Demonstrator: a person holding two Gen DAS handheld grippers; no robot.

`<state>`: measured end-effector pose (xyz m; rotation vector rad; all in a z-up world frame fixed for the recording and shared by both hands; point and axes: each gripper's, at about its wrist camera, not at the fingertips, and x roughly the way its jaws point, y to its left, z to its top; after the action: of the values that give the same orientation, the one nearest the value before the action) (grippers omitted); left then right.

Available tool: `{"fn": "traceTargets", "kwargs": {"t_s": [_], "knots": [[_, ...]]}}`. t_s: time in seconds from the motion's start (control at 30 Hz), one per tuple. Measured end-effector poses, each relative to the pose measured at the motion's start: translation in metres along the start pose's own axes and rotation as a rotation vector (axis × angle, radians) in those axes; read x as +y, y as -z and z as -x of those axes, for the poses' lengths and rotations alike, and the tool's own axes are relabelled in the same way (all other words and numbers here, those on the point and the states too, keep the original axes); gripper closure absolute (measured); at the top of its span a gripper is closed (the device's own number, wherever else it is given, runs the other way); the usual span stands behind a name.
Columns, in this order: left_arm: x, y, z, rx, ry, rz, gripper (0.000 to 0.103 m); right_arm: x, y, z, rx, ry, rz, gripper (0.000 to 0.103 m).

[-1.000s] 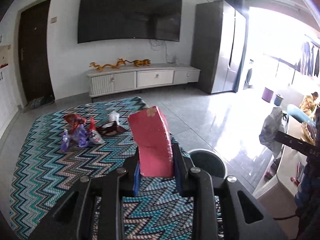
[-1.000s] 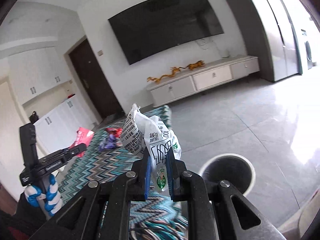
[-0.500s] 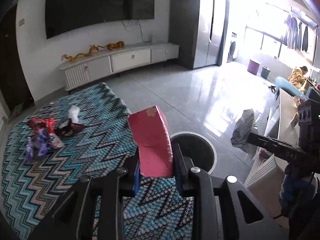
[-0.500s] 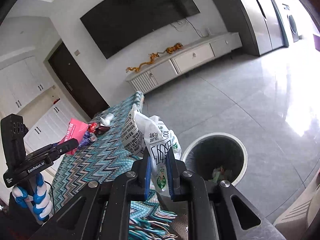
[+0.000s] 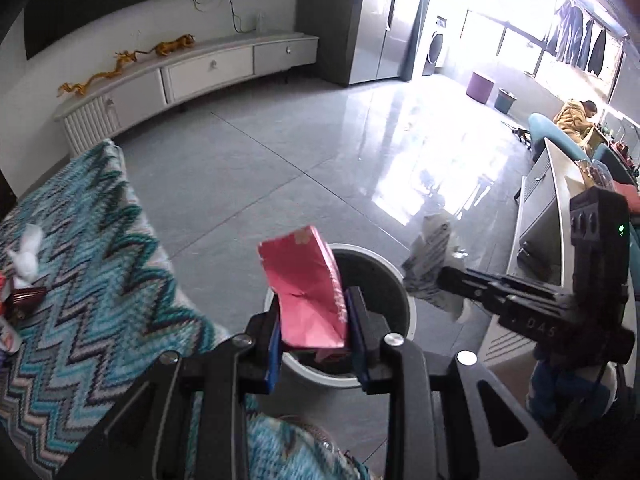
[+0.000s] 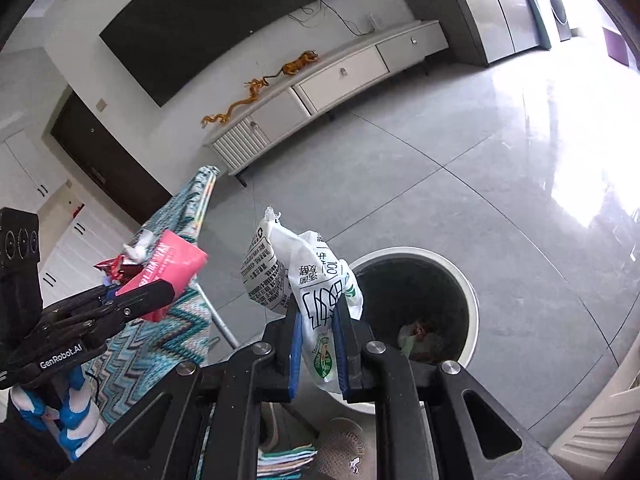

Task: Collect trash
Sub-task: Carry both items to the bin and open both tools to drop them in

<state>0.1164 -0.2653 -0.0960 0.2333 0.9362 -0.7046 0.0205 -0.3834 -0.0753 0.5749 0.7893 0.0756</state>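
My left gripper [image 5: 314, 312] is shut on a pink paper packet [image 5: 304, 280] and holds it over the near rim of the round white trash bin [image 5: 404, 280] on the floor. My right gripper [image 6: 316, 320] is shut on a crumpled white wrapper with print [image 6: 304, 276], held just left of the bin [image 6: 468, 292], which has some trash inside. The right gripper with the white wrapper [image 5: 430, 260] shows at the right of the left wrist view. The left gripper [image 6: 160, 292] with the pink packet [image 6: 168, 268] shows at the left of the right wrist view.
A table with a teal zigzag cloth [image 5: 80, 280] stands left of the bin, with a white tissue [image 5: 26, 248] and several wrappers [image 6: 120, 266] on it. A white TV cabinet [image 5: 192, 76] stands by the far wall. A grey counter [image 5: 552, 216] is at the right.
Both grippers have moved right and down toward the bin with their loads. The bin now sits right under the pink packet and beside the white wrapper.
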Motion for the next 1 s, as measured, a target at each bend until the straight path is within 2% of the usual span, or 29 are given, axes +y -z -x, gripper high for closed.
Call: {"fn": "traceTargets", "kwargs": {"t_s": [0.07,0.1,0.13,0.17,0.2,0.23,0.4,0.8,0.87,1.0], "knots": [[0.001,-0.006,-0.012,0.013,0.047,0.015,0.073,-0.004,-0.003,-0.012,0.015,0.018,-0.007,0.084],[0.003,-0.007,-0.016,0.019,0.063,0.022,0.071,-0.007,-0.004,-0.018,0.024,0.021,-0.014,0.079],[0.003,-0.01,-0.02,0.025,0.081,0.031,0.065,-0.01,-0.006,-0.022,0.03,0.025,-0.02,0.074],[0.004,-0.011,-0.023,0.027,0.093,0.041,0.056,-0.013,-0.007,-0.026,0.034,0.034,-0.028,0.061],[0.005,-0.013,-0.024,0.025,0.098,0.048,0.053,-0.016,-0.008,-0.029,0.036,0.044,-0.033,0.055],[0.005,-0.013,-0.024,0.021,0.099,0.051,0.05,-0.017,-0.008,-0.031,0.036,0.048,-0.036,0.055],[0.007,-0.012,-0.018,0.011,0.065,0.041,0.05,-0.02,-0.007,-0.029,0.036,0.052,-0.052,0.055],[0.004,0.001,0.046,-0.123,-0.195,0.007,0.048,-0.001,-0.004,0.014,-0.029,0.023,-0.025,0.054],[0.002,0.006,0.06,-0.147,-0.223,0.008,0.043,0.006,-0.003,0.026,-0.046,0.021,-0.011,0.054],[-0.002,0.015,0.083,-0.183,-0.261,0.008,0.042,0.017,-0.001,0.045,-0.077,0.017,0.009,0.054]]}}
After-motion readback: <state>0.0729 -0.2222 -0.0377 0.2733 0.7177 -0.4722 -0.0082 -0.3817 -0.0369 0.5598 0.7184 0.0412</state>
